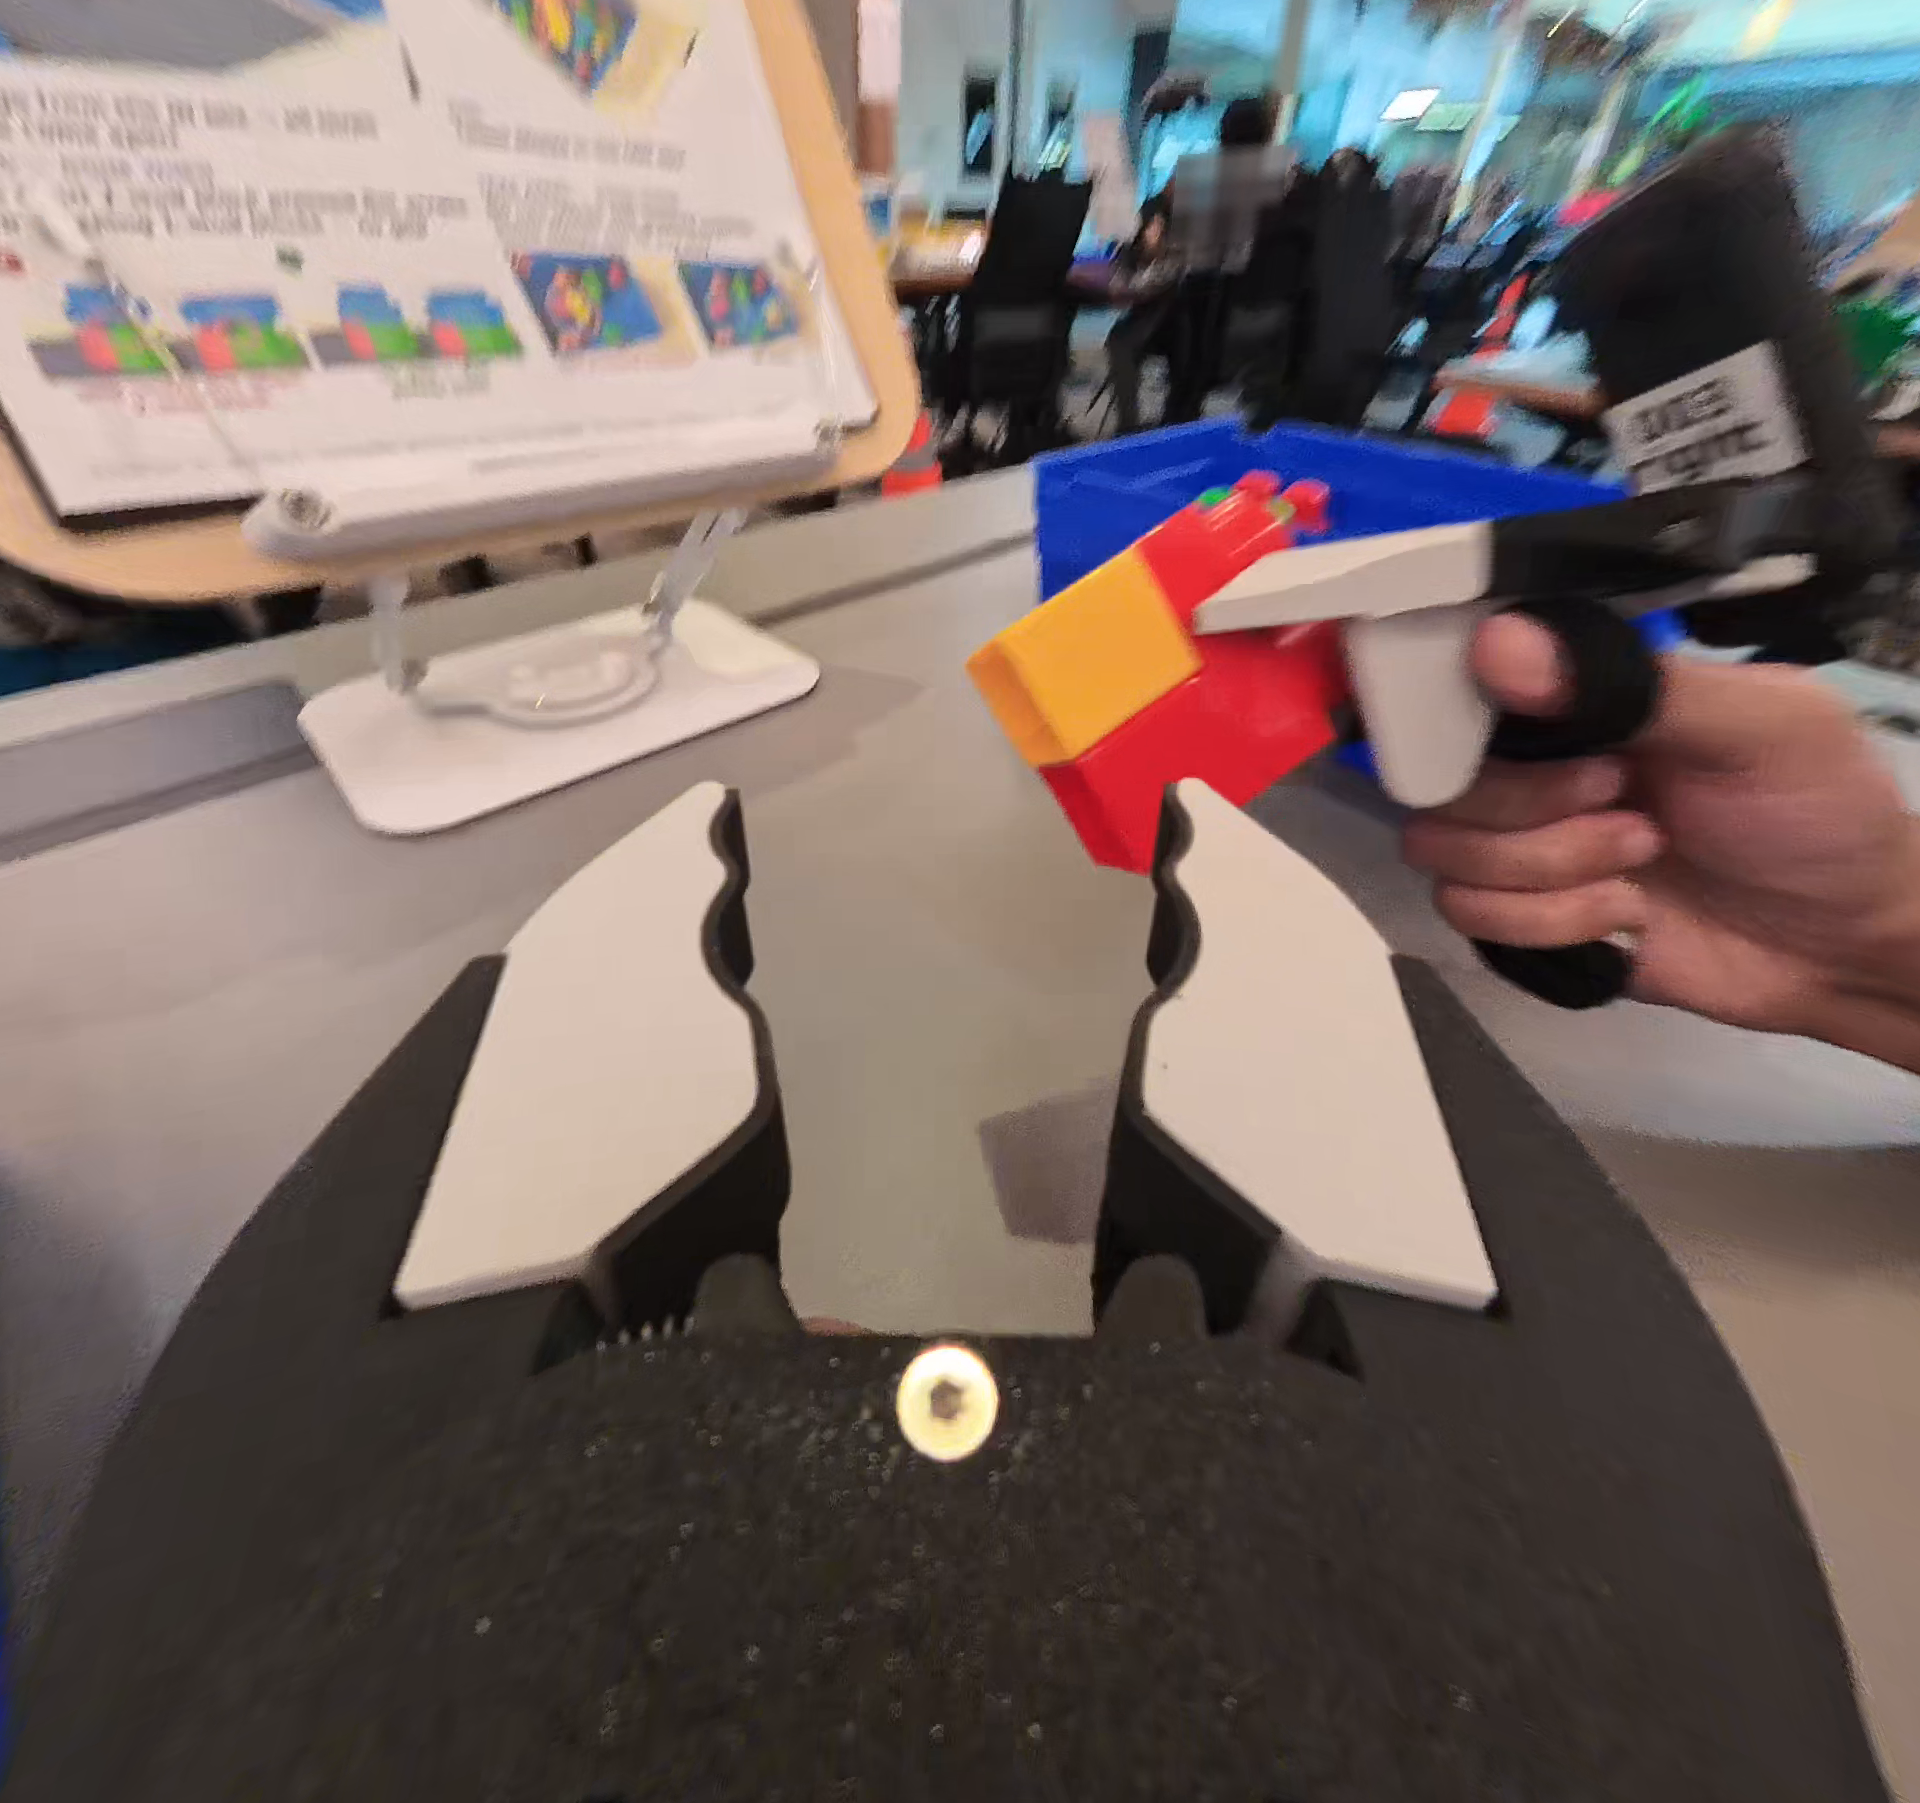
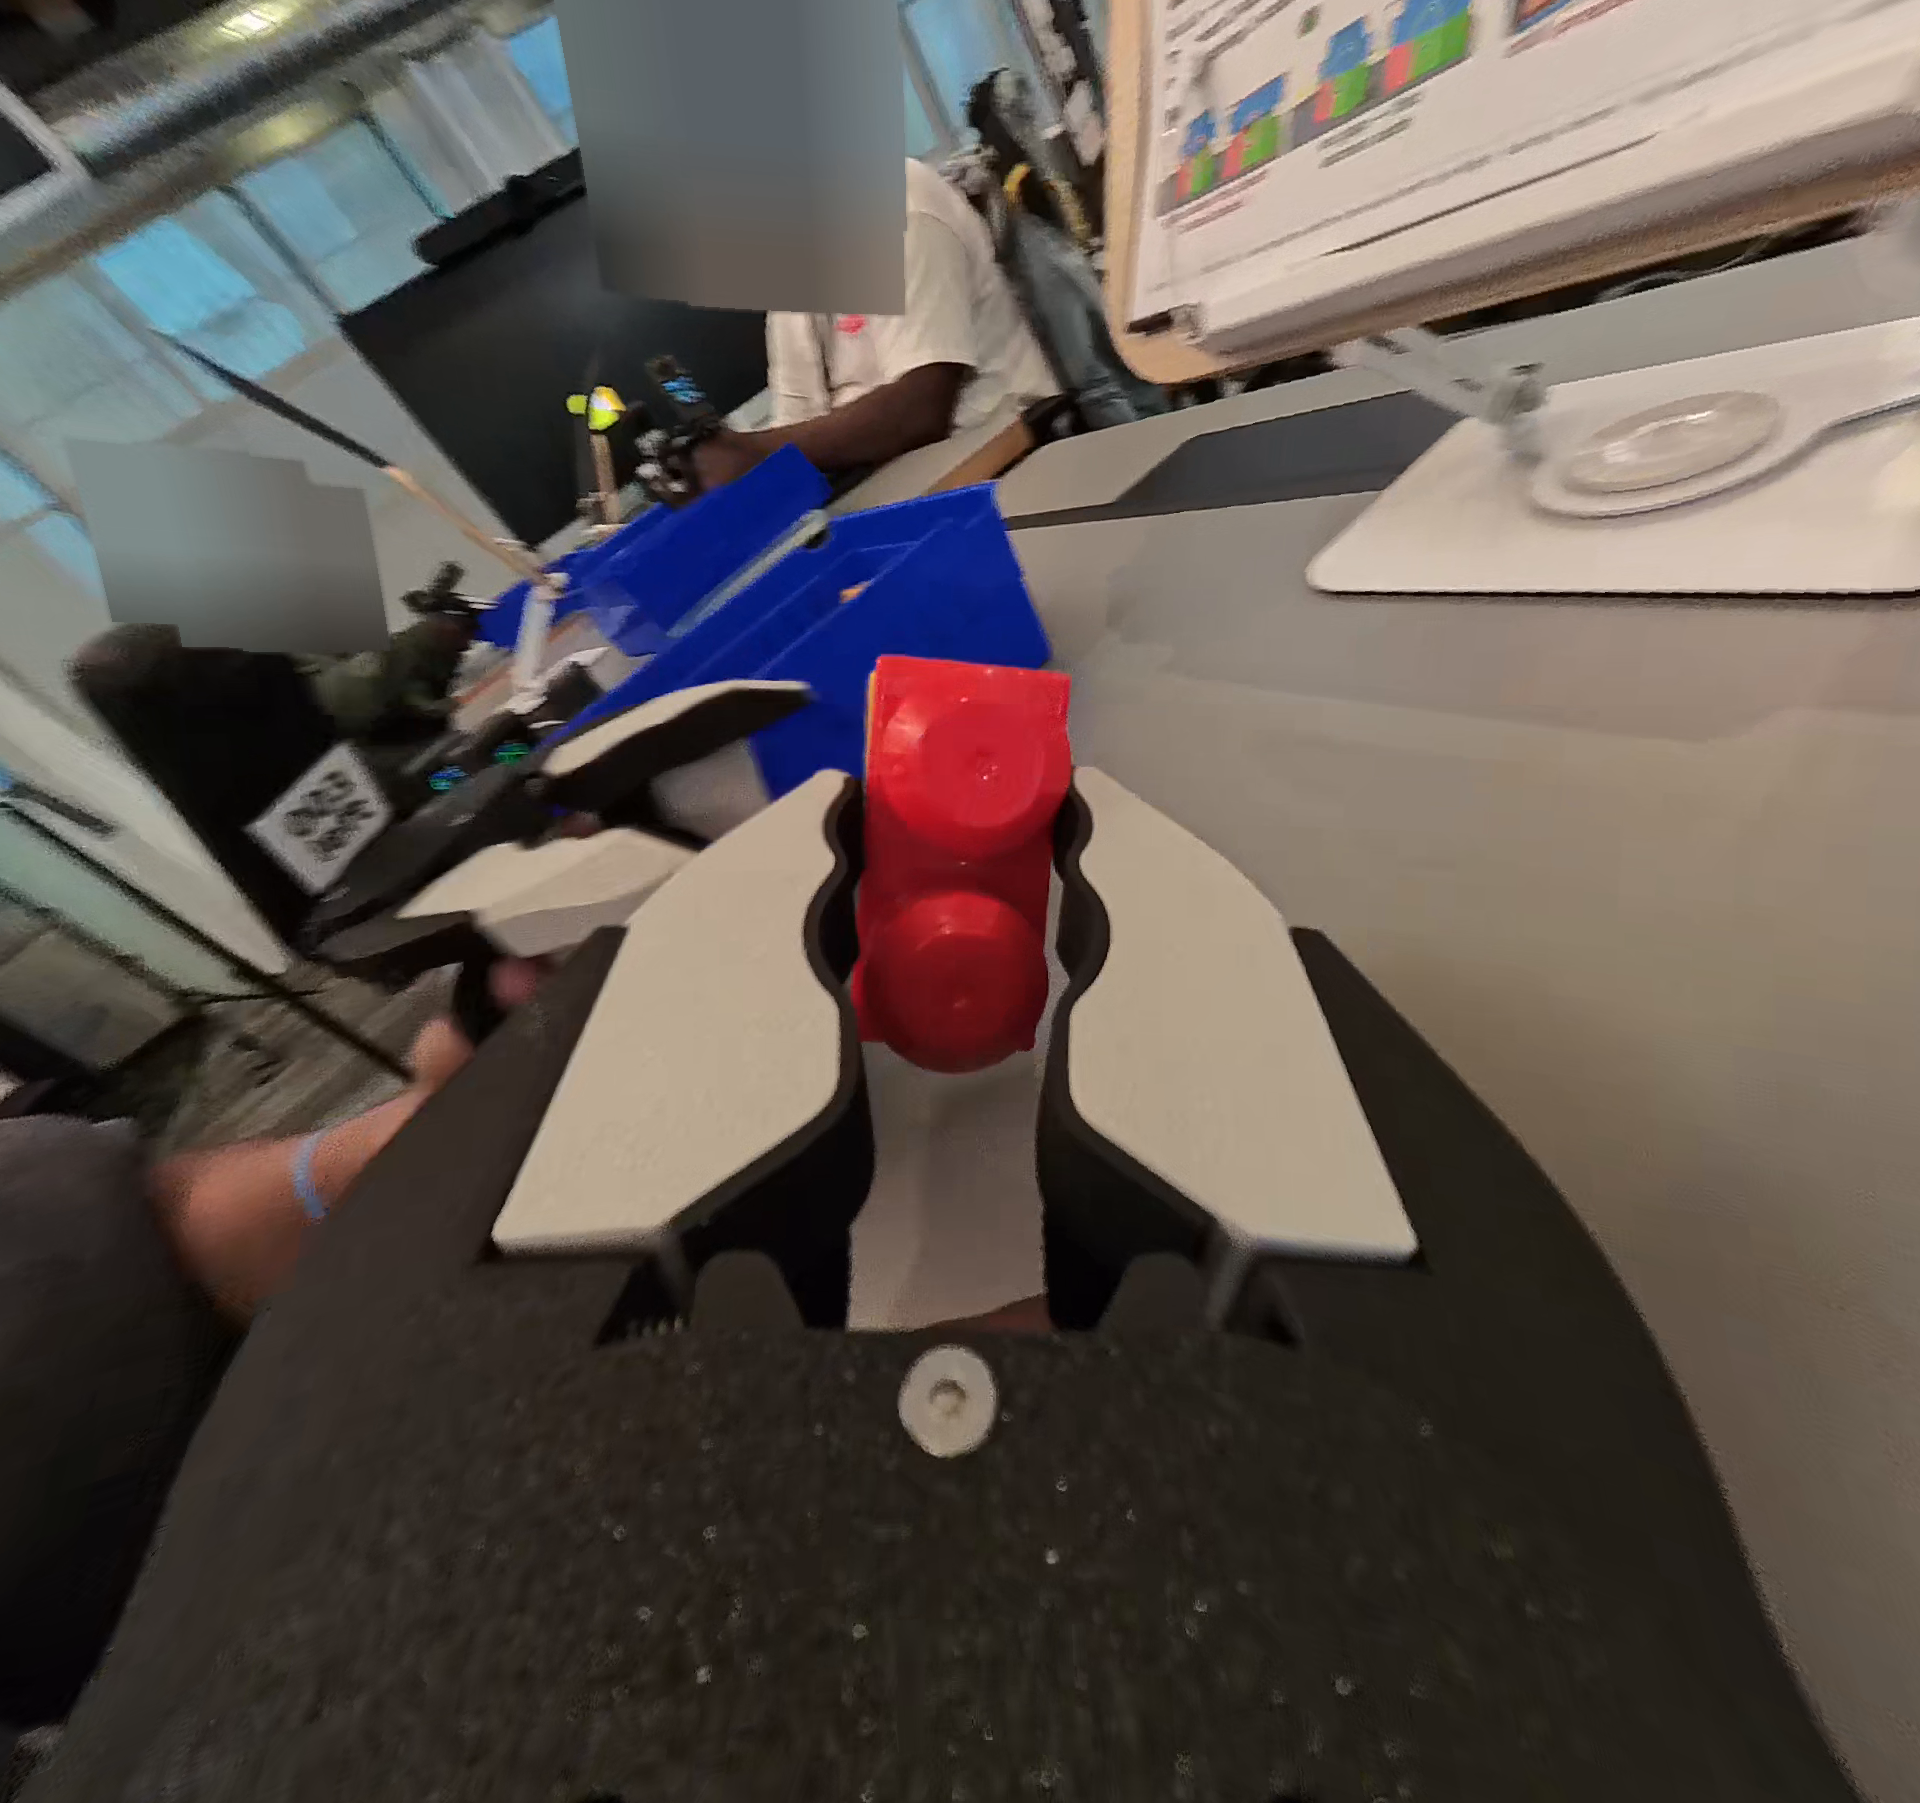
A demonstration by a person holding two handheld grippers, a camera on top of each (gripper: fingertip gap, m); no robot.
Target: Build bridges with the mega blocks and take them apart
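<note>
While the right gripper (image 2: 961,818) has its fingers clenched on the red block (image 2: 961,860) with a yellow block (image 1: 1091,657) stuck on, mid-air above the desk (image 1: 914,974), the left gripper (image 1: 951,808) is spread, empty. Looks like take-apart time: left should pinch yellow and pull.

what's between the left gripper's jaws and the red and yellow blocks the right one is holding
Nothing: in the left wrist view only bare grey table shows between the open left gripper and the red block with the yellow block attached, held by the right gripper.
</note>
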